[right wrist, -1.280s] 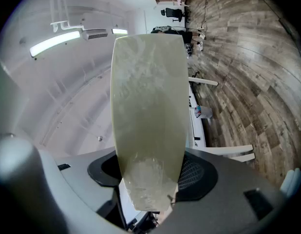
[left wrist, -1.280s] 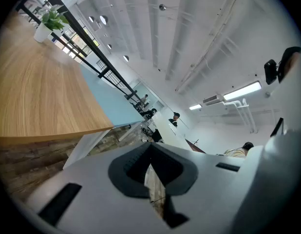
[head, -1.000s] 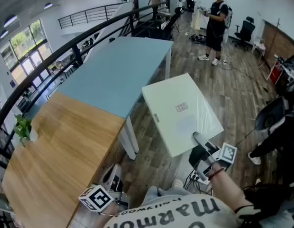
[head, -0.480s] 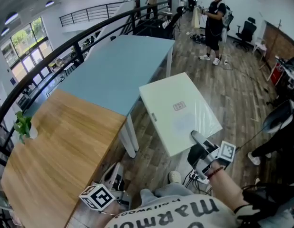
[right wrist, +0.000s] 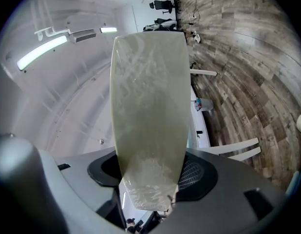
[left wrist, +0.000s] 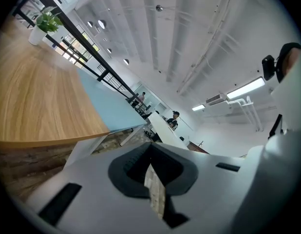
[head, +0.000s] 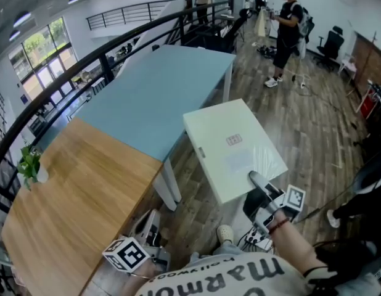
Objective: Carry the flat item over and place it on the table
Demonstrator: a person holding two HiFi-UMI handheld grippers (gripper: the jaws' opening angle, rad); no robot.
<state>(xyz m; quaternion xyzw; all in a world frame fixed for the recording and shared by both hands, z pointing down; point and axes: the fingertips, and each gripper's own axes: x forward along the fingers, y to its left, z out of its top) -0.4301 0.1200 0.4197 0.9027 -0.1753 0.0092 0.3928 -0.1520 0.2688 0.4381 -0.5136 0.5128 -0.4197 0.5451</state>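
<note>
In the head view, the flat box hangs over the floor just beside the table, held out level by one near edge in the right gripper. It looks stiff and fairly light, yet broad, so a one-edge hold probably lets it sag or twist.

In the left gripper view, the left gripper has its jaws together on nothing.

In the right gripper view, the jaws are clamped across the box's film-wrapped edge. The film looks slippery, so a deeper grip seems safer.
</note>
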